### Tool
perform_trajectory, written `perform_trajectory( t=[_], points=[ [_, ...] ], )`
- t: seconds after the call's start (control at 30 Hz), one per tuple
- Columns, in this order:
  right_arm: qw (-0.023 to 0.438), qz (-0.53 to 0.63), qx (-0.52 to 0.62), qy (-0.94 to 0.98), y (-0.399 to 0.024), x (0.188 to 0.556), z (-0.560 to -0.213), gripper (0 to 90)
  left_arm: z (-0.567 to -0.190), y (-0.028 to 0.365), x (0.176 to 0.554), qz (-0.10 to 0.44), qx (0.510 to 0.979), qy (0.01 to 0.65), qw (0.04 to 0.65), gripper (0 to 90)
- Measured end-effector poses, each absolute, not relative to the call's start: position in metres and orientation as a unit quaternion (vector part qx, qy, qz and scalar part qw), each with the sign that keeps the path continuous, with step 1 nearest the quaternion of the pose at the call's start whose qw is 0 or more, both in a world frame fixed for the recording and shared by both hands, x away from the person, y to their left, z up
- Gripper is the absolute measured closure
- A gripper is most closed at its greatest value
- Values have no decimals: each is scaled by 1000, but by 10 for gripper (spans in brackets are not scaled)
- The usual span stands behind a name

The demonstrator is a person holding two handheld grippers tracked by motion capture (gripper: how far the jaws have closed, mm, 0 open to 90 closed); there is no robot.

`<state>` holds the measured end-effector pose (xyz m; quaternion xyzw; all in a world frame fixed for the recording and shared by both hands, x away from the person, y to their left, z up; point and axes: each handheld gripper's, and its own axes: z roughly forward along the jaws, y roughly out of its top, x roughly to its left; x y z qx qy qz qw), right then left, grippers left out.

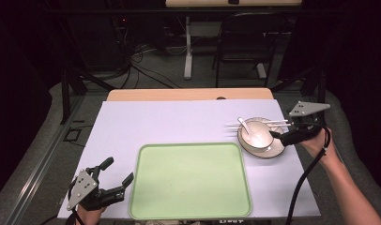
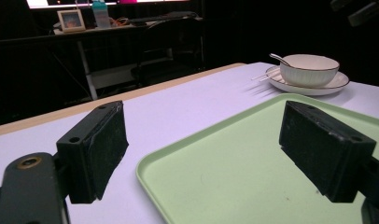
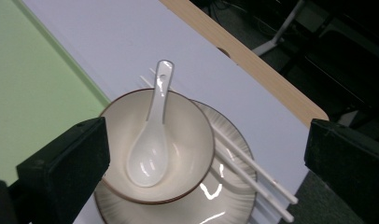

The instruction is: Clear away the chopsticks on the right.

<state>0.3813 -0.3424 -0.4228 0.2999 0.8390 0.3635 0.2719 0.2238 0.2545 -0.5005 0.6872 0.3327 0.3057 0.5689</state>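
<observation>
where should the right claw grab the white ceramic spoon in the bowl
Grip the white ceramic spoon by its handle, where it rises past the rim of the cream ribbed bowl. Come from above with the open right claw closing across the narrow handle; the scoop lies low inside.

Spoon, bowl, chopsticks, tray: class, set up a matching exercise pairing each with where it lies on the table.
Things:
1. spoon
2. bowl
3. chopsticks
4. tray

Places:
A. on the plate, beside the bowl
B. flat on the table, nothing in it
C. inside the bowl, handle over the rim
D. standing on the plate

Pairs: 1-C, 2-D, 3-A, 4-B
</observation>
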Motion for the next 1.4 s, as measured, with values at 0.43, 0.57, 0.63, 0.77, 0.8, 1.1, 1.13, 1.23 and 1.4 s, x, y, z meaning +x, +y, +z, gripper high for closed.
perform_trajectory(
  t=[0.43, 0.57, 0.63, 0.77, 0.8, 1.1, 1.13, 1.23, 1.4],
  points=[
    [195, 233, 271, 913, -330, 456, -384, 8, -501, 254, 224, 305, 688, 332, 568, 152],
    [171, 163, 251, 939, -316, 475, -378, 14, -501, 254, 224, 305, 688, 333, 568, 152],
    [168, 132, 238, 948, -309, 485, -378, 32, -501, 254, 224, 305, 689, 332, 568, 152],
    [156, 86, 215, 960, -296, 504, -385, 31, -501, 254, 224, 305, 687, 333, 569, 152],
    [156, 86, 215, 960, -296, 504, -385, 31, -501, 255, 224, 306, 687, 332, 569, 152],
    [150, 96, 235, 955, -302, 532, -415, 143, -501, 256, 222, 305, 685, 333, 571, 152],
    [150, 96, 235, 955, -302, 532, -415, 143, -501, 256, 222, 305, 685, 333, 571, 152],
    [142, 107, 252, 951, -314, 535, -430, 213, -501, 257, 223, 307, 684, 334, 572, 152],
    [136, 101, 265, 949, -323, 535, -448, 370, -501, 256, 223, 305, 686, 334, 570, 152]
  ],
)
